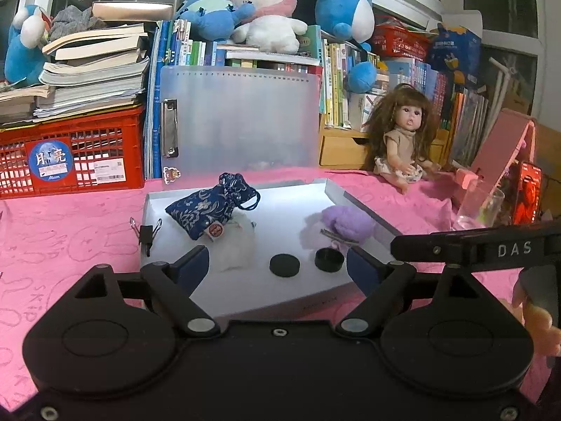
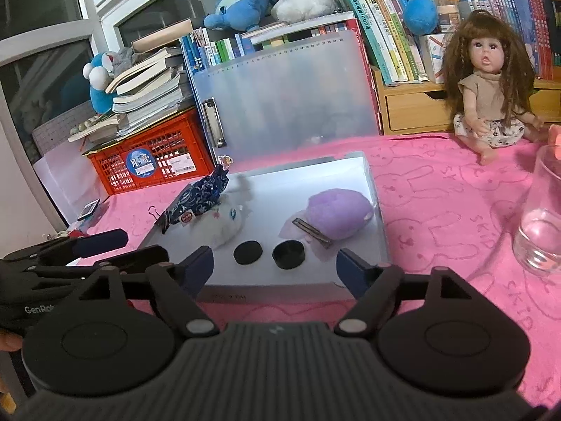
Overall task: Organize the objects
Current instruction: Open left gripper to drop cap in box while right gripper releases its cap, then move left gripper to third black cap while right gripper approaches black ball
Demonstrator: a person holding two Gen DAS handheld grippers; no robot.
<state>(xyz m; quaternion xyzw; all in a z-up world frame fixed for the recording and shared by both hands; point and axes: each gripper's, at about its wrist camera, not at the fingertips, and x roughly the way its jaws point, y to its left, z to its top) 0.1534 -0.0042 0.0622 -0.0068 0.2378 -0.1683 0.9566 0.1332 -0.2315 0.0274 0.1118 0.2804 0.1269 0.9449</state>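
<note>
A shallow grey tray (image 1: 336, 189) (image 2: 377, 210) lies on the pink cloth. In it are a blue patterned pouch (image 1: 212, 208) (image 2: 200, 194), a white fluffy toy (image 1: 238, 245) (image 2: 224, 222), a purple fluffy toy (image 1: 347, 222) (image 2: 336, 212) with a dark hair clip (image 2: 313, 233), a black cap (image 1: 284, 265) (image 2: 248, 252) and a small black jar (image 1: 329, 259) (image 2: 288, 254). A black binder clip (image 1: 147, 233) grips the tray's left wall. My left gripper (image 1: 277, 268) stands open at the tray's near edge, nothing between its fingers. My right gripper (image 2: 275, 270) is open there too and holds nothing.
A glass (image 2: 541, 217) (image 1: 480, 207) stands right of the tray. A doll (image 1: 403, 137) (image 2: 489, 80) sits at the back right. Behind the tray lean a translucent clipboard (image 1: 242, 122) and books; a red crate (image 1: 70, 154) with stacked books stands at the left.
</note>
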